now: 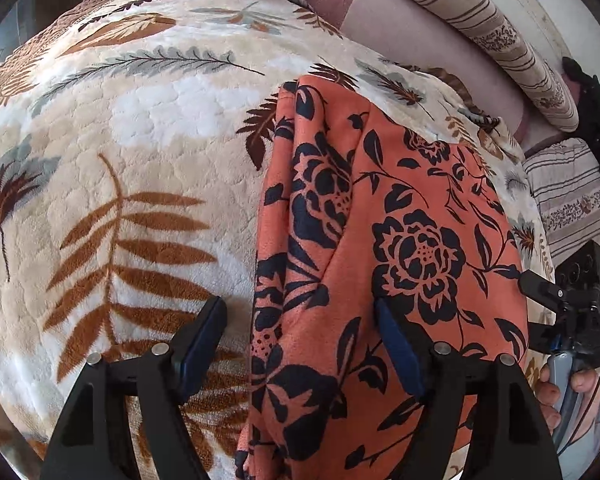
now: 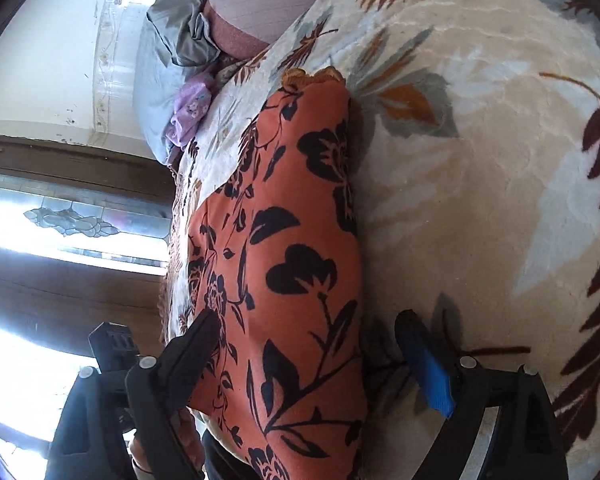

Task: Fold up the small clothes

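An orange garment with black flowers (image 1: 380, 248) lies folded lengthwise on a cream leaf-print blanket (image 1: 140, 128). My left gripper (image 1: 300, 320) is open, its jaws straddling the garment's left edge near its close end; one finger is over the blanket, the other over the cloth. In the right wrist view the same garment (image 2: 292, 240) runs away from me on the blanket (image 2: 480, 200). My right gripper (image 2: 308, 328) is open, its jaws standing either side of the garment's near end. The right gripper also shows in the left wrist view (image 1: 572, 304).
A striped bolster (image 1: 492, 36) and pink sheet (image 1: 400, 28) lie beyond the blanket. A lilac cloth (image 2: 190, 108) and grey bedding (image 2: 172, 40) sit at the far end. A dark wooden window frame (image 2: 72, 160) stands beside the bed.
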The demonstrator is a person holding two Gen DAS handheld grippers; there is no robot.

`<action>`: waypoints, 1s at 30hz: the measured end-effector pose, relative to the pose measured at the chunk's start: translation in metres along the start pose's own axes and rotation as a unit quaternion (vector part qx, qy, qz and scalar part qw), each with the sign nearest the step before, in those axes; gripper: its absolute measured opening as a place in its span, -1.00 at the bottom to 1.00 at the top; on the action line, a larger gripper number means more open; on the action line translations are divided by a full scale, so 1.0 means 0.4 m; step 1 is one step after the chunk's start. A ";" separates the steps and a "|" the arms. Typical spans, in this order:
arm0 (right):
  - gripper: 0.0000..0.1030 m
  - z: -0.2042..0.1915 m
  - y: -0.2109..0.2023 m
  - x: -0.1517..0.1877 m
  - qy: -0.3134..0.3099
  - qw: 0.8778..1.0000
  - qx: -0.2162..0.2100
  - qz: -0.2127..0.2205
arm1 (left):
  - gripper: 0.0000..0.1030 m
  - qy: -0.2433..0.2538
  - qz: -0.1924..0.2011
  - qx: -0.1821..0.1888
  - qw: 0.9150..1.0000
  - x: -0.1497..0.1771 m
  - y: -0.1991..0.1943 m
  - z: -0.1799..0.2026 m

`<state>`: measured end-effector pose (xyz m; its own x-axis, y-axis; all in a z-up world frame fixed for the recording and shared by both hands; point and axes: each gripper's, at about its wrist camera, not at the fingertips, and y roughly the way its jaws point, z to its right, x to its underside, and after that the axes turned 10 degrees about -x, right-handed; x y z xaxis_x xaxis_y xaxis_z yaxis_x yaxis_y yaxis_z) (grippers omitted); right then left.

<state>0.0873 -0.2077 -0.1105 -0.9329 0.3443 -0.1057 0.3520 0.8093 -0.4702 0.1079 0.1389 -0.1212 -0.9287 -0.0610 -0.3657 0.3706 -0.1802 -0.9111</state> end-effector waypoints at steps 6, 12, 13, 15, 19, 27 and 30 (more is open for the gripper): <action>0.09 -0.089 0.092 0.014 -0.109 0.988 0.092 -0.053 | -0.07 -0.007 -0.019 0.061 0.998 -0.003 0.019 -0.003; -0.22 -0.164 0.050 0.028 -0.171 0.978 0.113 -0.043 | -0.39 -0.002 0.011 0.058 0.998 -0.007 -0.047 0.042; -0.22 -0.179 0.037 0.028 -0.182 0.976 0.117 -0.038 | -0.40 -0.001 0.017 0.065 0.998 -0.008 -0.061 0.054; -0.23 -0.204 -0.001 0.022 -0.195 0.973 0.117 -0.027 | -0.40 0.004 0.031 0.078 0.996 -0.013 -0.095 0.081; -0.23 -0.249 -0.087 -0.019 -0.214 0.970 0.117 0.000 | -0.41 0.020 0.065 0.100 0.993 -0.046 -0.160 0.150; -0.23 -0.287 -0.222 -0.107 -0.233 0.963 0.127 0.049 | -0.41 0.059 0.104 0.105 0.987 -0.141 -0.193 0.323; -0.23 -0.290 -0.256 -0.131 -0.237 0.960 0.136 0.062 | -0.41 0.074 0.113 0.100 0.986 -0.154 -0.200 0.369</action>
<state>0.1091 -0.2535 0.0450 -0.8380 0.1219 -0.5319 0.4890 0.6003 -0.6329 0.1338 0.0120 0.0021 -0.8053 0.0197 -0.5925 0.5447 -0.3700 -0.7526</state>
